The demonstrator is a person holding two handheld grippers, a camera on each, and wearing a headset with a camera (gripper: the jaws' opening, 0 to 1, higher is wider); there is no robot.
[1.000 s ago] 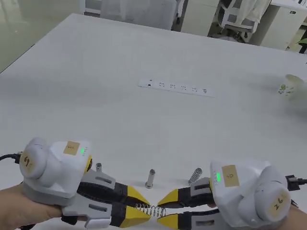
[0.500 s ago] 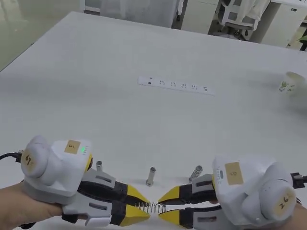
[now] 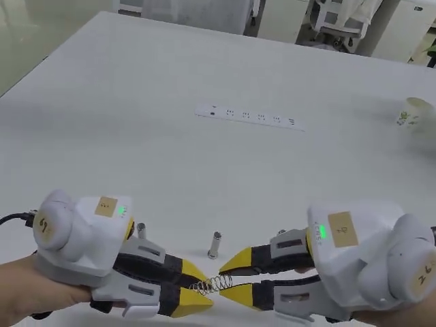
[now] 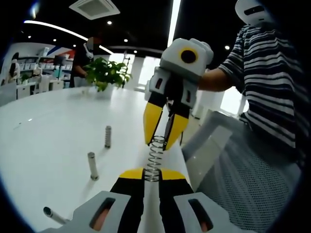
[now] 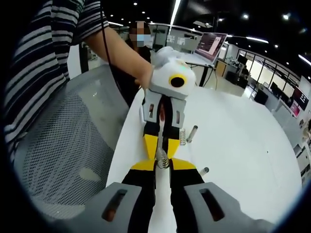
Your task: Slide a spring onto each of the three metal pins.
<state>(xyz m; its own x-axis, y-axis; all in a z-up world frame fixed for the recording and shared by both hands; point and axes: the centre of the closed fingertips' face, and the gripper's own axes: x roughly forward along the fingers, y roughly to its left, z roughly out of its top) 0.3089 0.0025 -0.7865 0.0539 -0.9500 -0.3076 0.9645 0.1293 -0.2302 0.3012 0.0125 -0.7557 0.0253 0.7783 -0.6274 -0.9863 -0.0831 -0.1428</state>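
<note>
The left gripper and right gripper meet tip to tip, each clenched on one end of the spring. It hangs level between them, its long axis running side to side. Just beyond it a bare pin stands upright, so the spring would need tipping on end. A second pin stands beside the left gripper. A third pin looks already sleeved. A paper cup sits well apart, contents unseen.
</note>
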